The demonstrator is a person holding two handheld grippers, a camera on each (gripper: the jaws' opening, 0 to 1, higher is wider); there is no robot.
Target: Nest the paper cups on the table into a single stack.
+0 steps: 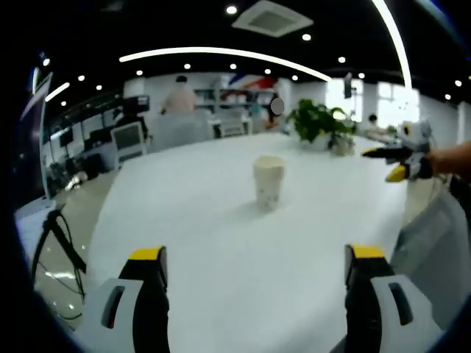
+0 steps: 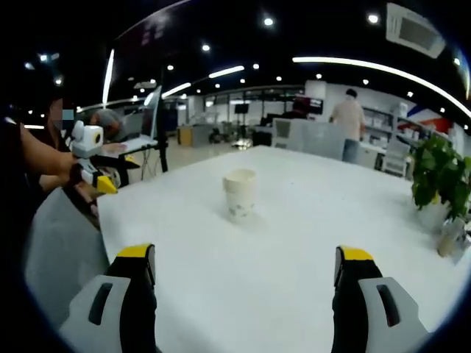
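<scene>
While only one pale paper cup with small green marks (image 1: 268, 181) stands on the big white table (image 1: 221, 250), it looks like the stacking is mostly done, or this may already be a few cups pushed into one; the pictures are too blurry to tell how many are inside it. The cup stands upright near the middle of the table, away from every edge, and nothing touches it. In the right gripper view the same cup (image 2: 240, 194) stands alone on the white top (image 2: 294, 265). The left gripper (image 1: 256, 268) hangs over the near edge with its two yellow-tipped fingers wide apart and nothing between them. The right gripper (image 2: 246, 268) is the same, fingers wide apart and holding nothing. Each gripper also shows from the side in the other one's view, off past the table edge (image 1: 401, 163) (image 2: 99, 176). No loose cup can be seen waiting, so I think little or nothing is left to do. A leafy green plant in a pot (image 1: 318, 123) sits at the far edge, well apart from the cup. Nothing stands in the way. Behind the table are desks, screens and a person standing (image 2: 349, 116).
</scene>
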